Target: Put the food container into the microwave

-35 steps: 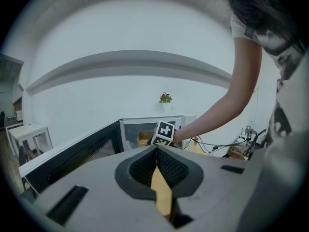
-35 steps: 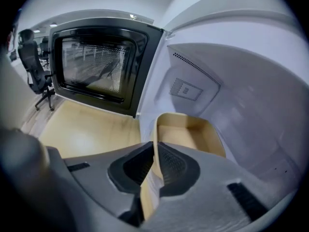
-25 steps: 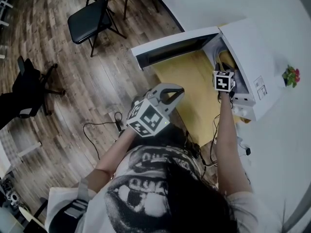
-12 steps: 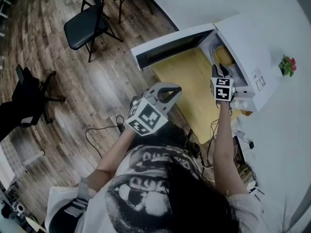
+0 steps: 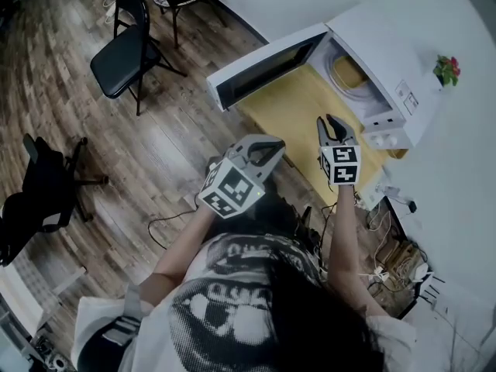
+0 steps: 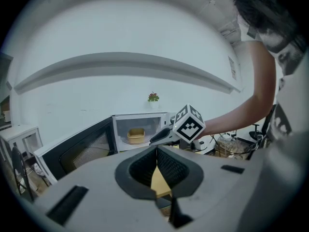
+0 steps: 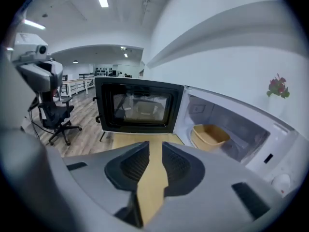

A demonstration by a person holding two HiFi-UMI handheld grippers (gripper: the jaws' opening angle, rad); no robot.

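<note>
The tan food container [image 5: 350,72] sits inside the white microwave [image 5: 391,53], whose door [image 5: 263,70] hangs wide open to the left. It also shows in the cavity in the left gripper view [image 6: 136,135] and the right gripper view [image 7: 210,134]. My right gripper [image 5: 332,122] is open and holds nothing, over the yellow table [image 5: 291,111] in front of the cavity, clear of the container. In its own view the jaws [image 7: 155,146] stand apart. My left gripper [image 5: 263,149] hangs shut and empty further back, its tips touching [image 6: 157,149].
A small potted plant [image 5: 446,68] stands on top of the microwave. A black folding chair [image 5: 120,49] and an office chair [image 5: 39,200] stand on the wooden floor to the left. Cables [image 5: 391,254] lie by the wall on the right.
My right gripper has drawn back out of the microwave cavity toward me, leaving the container inside. The left gripper has stayed where it was.
</note>
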